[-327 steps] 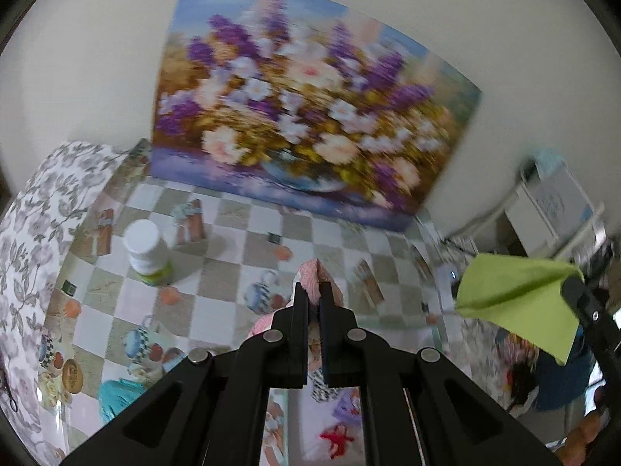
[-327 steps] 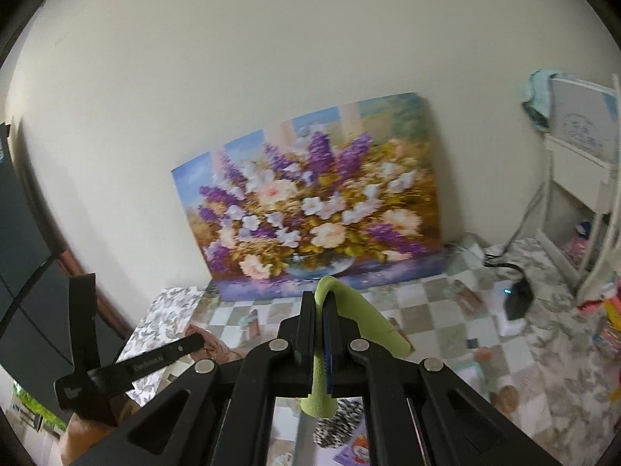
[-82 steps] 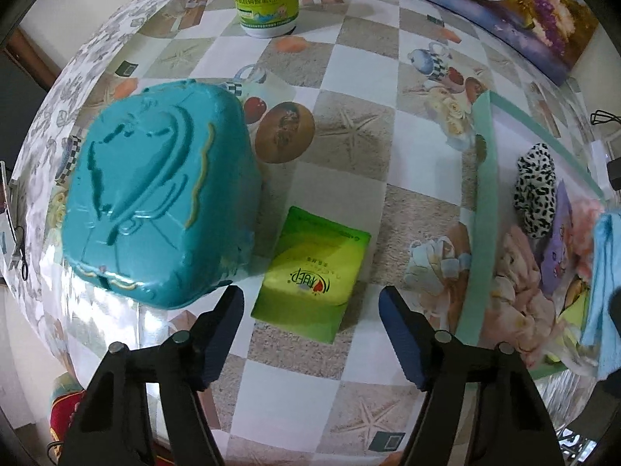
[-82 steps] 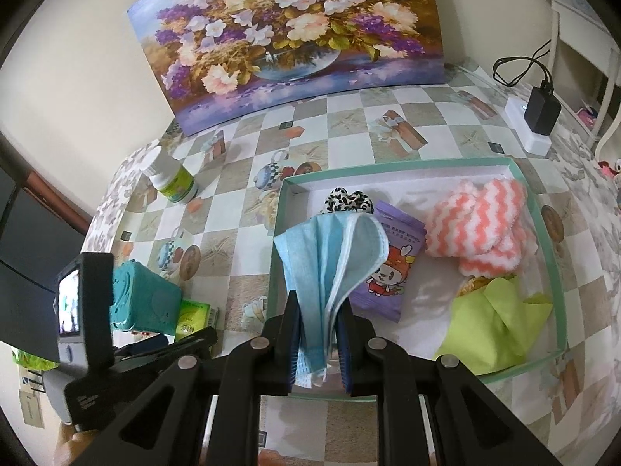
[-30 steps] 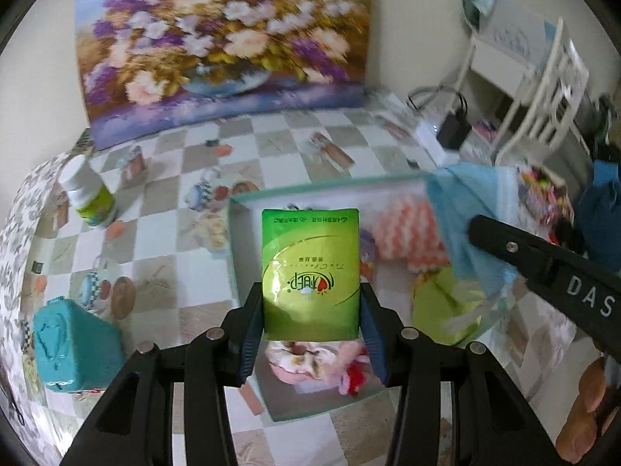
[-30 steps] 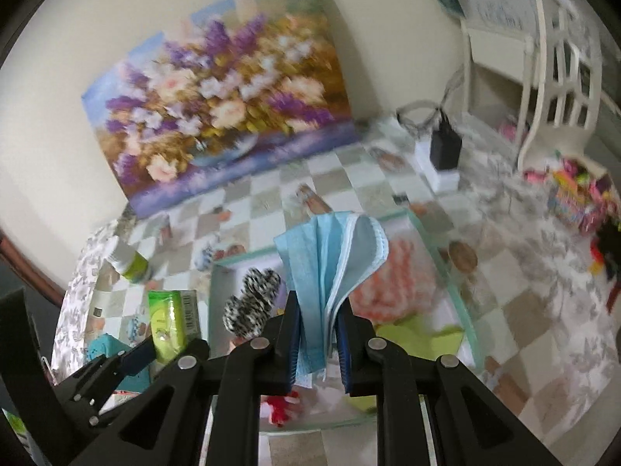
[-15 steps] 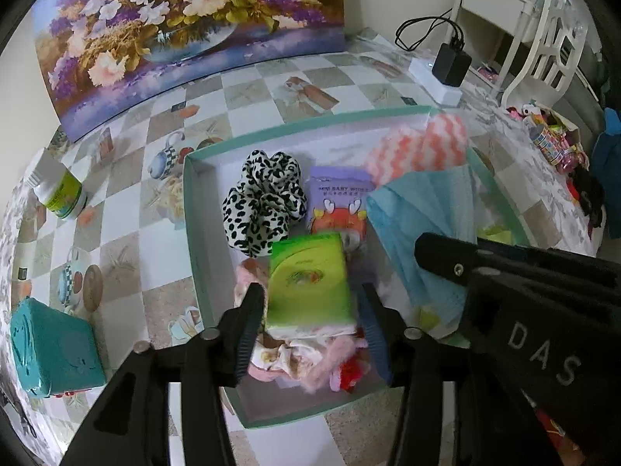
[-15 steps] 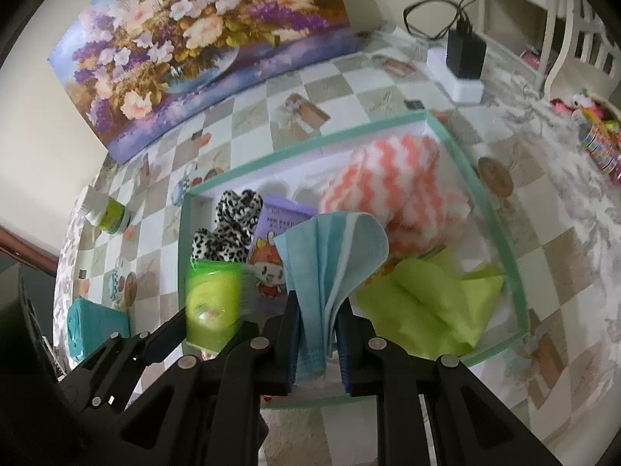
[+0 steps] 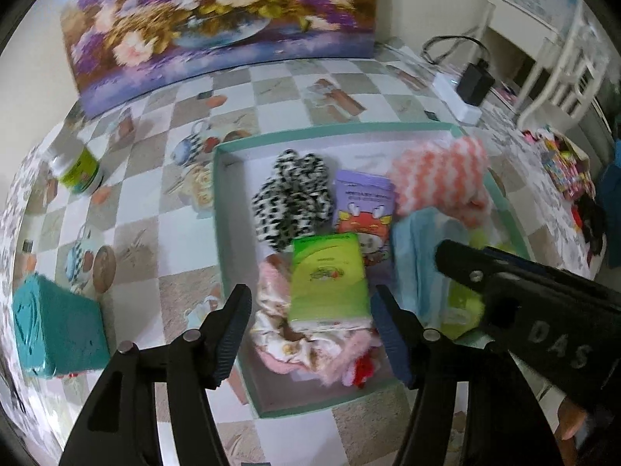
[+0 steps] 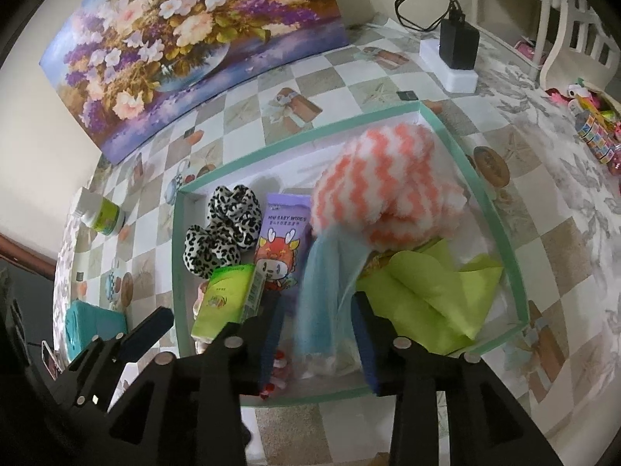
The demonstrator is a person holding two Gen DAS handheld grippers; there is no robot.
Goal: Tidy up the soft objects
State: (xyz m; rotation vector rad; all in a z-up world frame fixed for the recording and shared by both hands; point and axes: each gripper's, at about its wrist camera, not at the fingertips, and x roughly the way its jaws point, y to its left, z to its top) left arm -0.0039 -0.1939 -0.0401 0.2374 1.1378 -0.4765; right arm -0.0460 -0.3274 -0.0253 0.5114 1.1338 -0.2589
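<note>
A teal-rimmed tray (image 9: 215,178) (image 10: 504,233) holds soft things. My left gripper (image 9: 310,326) is open above its near left part, and the green tissue pack (image 9: 328,277) (image 10: 227,295) lies loose on a pink cloth (image 9: 271,310) between the fingers. My right gripper (image 10: 316,330) is open over the blue face mask (image 10: 326,283) (image 9: 417,264), which lies in the tray. A leopard scrunchie (image 10: 221,229), a purple wipes pack (image 10: 281,240), an orange-white fluffy cloth (image 10: 384,194) and a lime cloth (image 10: 431,291) lie around them.
A teal box (image 9: 54,330) sits on the checkered tablecloth left of the tray. A white bottle with a green label (image 9: 77,171) stands farther back. A flower painting (image 10: 186,42) leans on the wall. A black charger on a white power strip (image 10: 456,54) is at the back right.
Both grippers have opened over the tray. The left one let go of the green tissue pack and the right one let go of the blue mask; both things now lie in the tray.
</note>
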